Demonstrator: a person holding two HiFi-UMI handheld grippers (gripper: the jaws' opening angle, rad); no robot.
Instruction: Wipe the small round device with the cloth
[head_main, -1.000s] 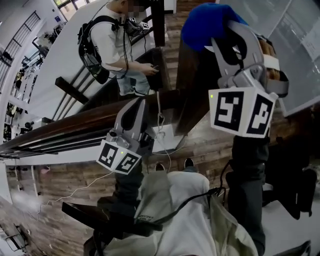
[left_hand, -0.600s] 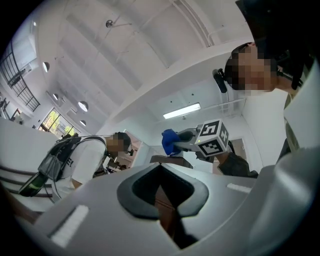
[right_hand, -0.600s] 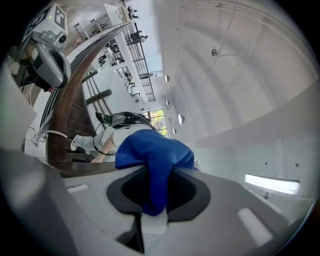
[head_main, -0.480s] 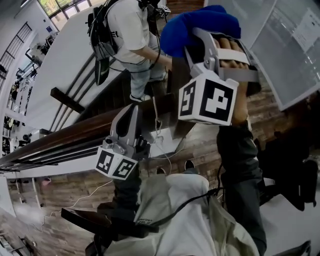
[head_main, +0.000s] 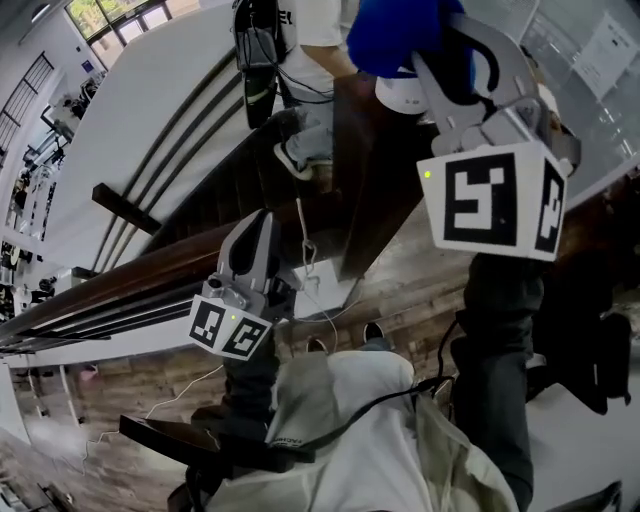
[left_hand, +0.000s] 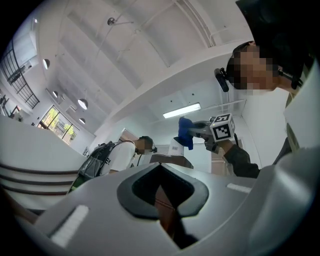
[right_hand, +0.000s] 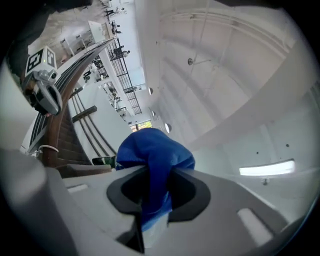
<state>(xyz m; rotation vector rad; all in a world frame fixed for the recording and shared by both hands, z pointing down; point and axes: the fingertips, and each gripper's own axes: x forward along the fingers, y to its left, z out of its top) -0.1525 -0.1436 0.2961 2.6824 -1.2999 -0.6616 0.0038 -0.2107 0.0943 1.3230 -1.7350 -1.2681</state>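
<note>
My right gripper is raised at the upper right of the head view and is shut on a bunched blue cloth. In the right gripper view the cloth bulges out over the closed jaws. Just under the cloth shows a small white rounded device, on top of a dark wooden post. In the left gripper view the same white device sits beside the cloth. My left gripper rests low by the wooden handrail, shut and holding nothing.
Another person with a black backpack stands beyond the post on the dark stairs. A long wooden handrail runs to the left. A white cable hangs by the post. A glass panel stands at the right.
My right gripper and the blue cloth have shifted right and up toward the frame's top, and the white device has come into sight under the cloth. The left gripper has barely moved.
</note>
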